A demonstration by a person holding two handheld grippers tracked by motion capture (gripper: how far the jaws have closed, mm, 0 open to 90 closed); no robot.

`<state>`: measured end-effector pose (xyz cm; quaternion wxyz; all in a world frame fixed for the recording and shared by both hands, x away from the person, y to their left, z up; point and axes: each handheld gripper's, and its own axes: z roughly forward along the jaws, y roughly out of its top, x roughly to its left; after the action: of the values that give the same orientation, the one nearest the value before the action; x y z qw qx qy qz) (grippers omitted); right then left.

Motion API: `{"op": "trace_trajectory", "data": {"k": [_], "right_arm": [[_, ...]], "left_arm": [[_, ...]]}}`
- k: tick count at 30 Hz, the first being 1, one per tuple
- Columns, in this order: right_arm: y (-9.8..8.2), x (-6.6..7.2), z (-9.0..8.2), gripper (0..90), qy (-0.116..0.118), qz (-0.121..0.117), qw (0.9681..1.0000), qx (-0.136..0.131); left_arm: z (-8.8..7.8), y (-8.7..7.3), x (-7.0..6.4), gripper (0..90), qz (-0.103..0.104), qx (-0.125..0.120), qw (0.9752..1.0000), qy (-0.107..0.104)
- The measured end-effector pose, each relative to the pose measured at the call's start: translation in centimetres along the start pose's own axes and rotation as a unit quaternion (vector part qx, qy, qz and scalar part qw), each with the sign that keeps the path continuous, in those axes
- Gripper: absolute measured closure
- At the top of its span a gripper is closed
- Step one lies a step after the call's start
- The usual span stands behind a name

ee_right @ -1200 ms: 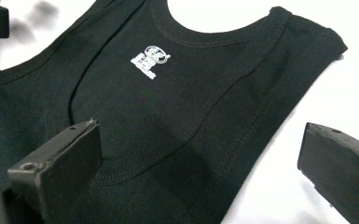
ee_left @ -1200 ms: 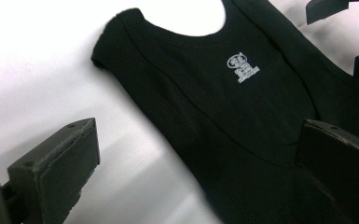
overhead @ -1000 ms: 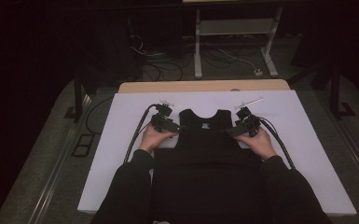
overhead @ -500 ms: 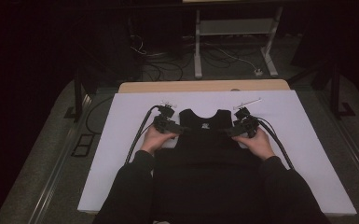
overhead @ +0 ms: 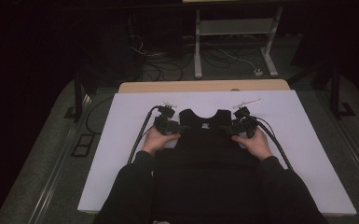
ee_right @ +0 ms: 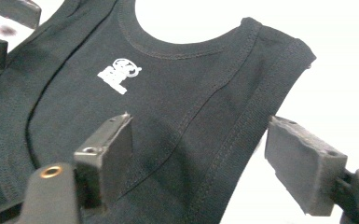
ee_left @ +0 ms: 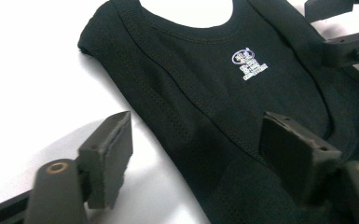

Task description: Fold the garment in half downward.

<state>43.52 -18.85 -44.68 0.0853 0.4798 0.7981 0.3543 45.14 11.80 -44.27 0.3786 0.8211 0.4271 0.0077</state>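
Observation:
A black sleeveless top [overhead: 205,154] lies flat on the white table cover [overhead: 307,140], neck hole to the far side, a small white logo [ee_left: 248,63] below the neck. My left gripper [overhead: 178,127] straddles the top's left armhole edge [ee_left: 168,121]. Its jaws have just been closing, and the pads [ee_left: 109,156] still stand apart from the cloth between them. My right gripper [overhead: 231,128] straddles the right armhole edge [ee_right: 242,126] the same way. Its jaws have also just been closing, with a pad [ee_right: 303,163] clear of the fabric. Each gripper view shows the other gripper across the top.
A thin white stick-like object [overhead: 247,102] lies on the cover beyond the right gripper. A wooden table edge [overhead: 205,86] runs behind the cover. Cables [overhead: 140,140] trail from both grippers. A white stand [overhead: 233,32] and floor cables sit beyond the table.

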Motion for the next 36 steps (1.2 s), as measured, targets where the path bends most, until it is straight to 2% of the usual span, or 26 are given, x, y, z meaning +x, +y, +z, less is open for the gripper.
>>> {"op": "trace_trajectory", "data": {"k": [8, 10, 14, 18, 22, 27, 29, 33, 36], "right_arm": [[0.0, 0.4, 0.2, 45.4, -0.008, 0.0, 1.0, -0.001], [0.0, 0.6, 0.2, 48.8, -0.011, -0.007, 0.9999, -0.001], [0.0, 0.8, 0.2, 59.7, -0.012, -0.006, 0.9999, 0.001], [0.1, 0.8, 0.3, 67.9, -0.005, -0.003, 1.0, 0.005], [0.1, 1.0, 0.3, 75.8, 0.002, 0.001, 0.9999, 0.01], [0.2, 1.1, 0.4, 79.3, 0.014, 0.01, 0.9998, 0.013], [0.2, 1.0, 0.3, 80.2, 0.019, 0.017, 0.9996, 0.014], [0.3, 0.9, -0.1, 80.9, 0.021, 0.015, 0.9996, 0.013], [0.5, 1.0, -0.6, 81.4, 0.023, 0.011, 0.9997, 0.006]], "left_arm": [[0.3, 0.0, -0.6, 42.5, 0.014, 0.002, 0.9998, 0.011], [0.4, 0.0, -0.6, 46.9, 0.011, 0.0, 0.9999, 0.009], [0.5, 0.0, -0.6, 55.8, 0.008, -0.003, 0.9999, 0.008], [0.5, 0.0, -0.7, 63.1, 0.024, 0.003, 0.9996, 0.013], [0.6, -0.1, -0.4, 69.8, 0.007, -0.001, 1.0, -0.004], [0.6, -0.2, -0.2, 78.3, 0.004, 0.008, 0.9998, -0.018], [0.6, -0.2, -0.3, 81.8, 0.004, 0.008, 0.9999, -0.013], [0.5, -0.1, -0.6, 83.7, 0.031, 0.014, 0.9994, -0.009], [0.3, 0.0, -0.5, 84.1, 0.022, 0.008, 0.9997, -0.012]]}}
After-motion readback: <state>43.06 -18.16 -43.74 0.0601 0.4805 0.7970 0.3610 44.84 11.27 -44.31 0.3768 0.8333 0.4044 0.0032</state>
